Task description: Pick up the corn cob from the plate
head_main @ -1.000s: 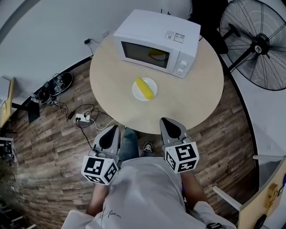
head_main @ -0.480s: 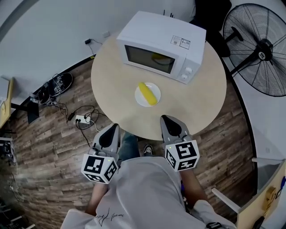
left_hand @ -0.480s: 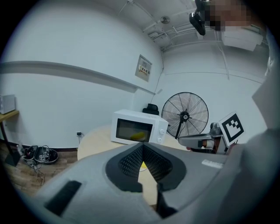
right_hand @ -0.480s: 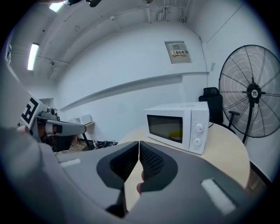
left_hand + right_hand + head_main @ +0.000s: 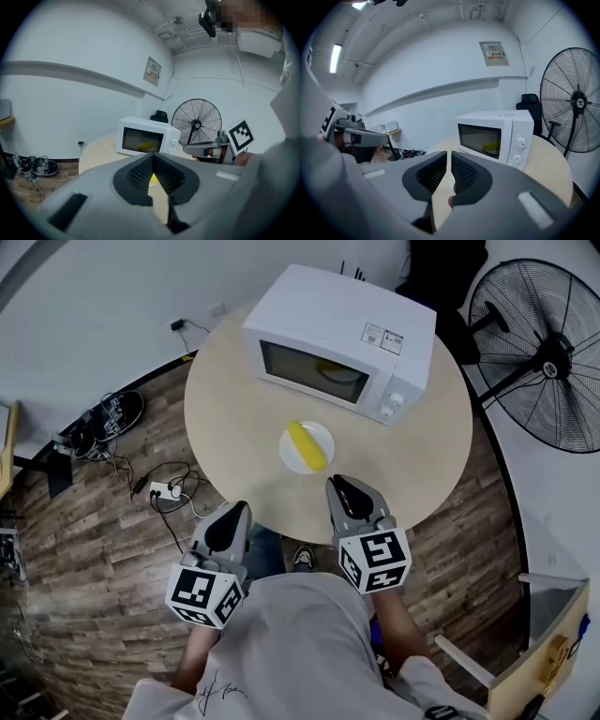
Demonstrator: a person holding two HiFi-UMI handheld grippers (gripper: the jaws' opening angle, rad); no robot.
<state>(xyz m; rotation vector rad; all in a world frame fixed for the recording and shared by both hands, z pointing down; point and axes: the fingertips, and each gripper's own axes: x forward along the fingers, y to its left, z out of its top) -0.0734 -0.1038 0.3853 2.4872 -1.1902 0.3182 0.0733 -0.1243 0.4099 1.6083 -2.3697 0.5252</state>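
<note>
Round pale surface seen from above, bearing a white microwave at its far side and, nearer the person, a white plate on which the yellow corn cob lies diagonally, untouched. The left tongs hover off the surface's near edge, above the wooden floor; in the left gripper view the left tongs are clenched, pads meeting at the tips, with nothing between them, and only a sliver of the cob shows beneath them. The right tongs reach just over the near edge, close to the plate but apart from it; in the right gripper view the right tongs show a narrow slit between the pads, the jaws having just been opening, and they are empty. There the tongs' own body hides the plate. A yellow thing behind the microwave door cannot be identified. A standing fan is cut off at the right border.
</note>
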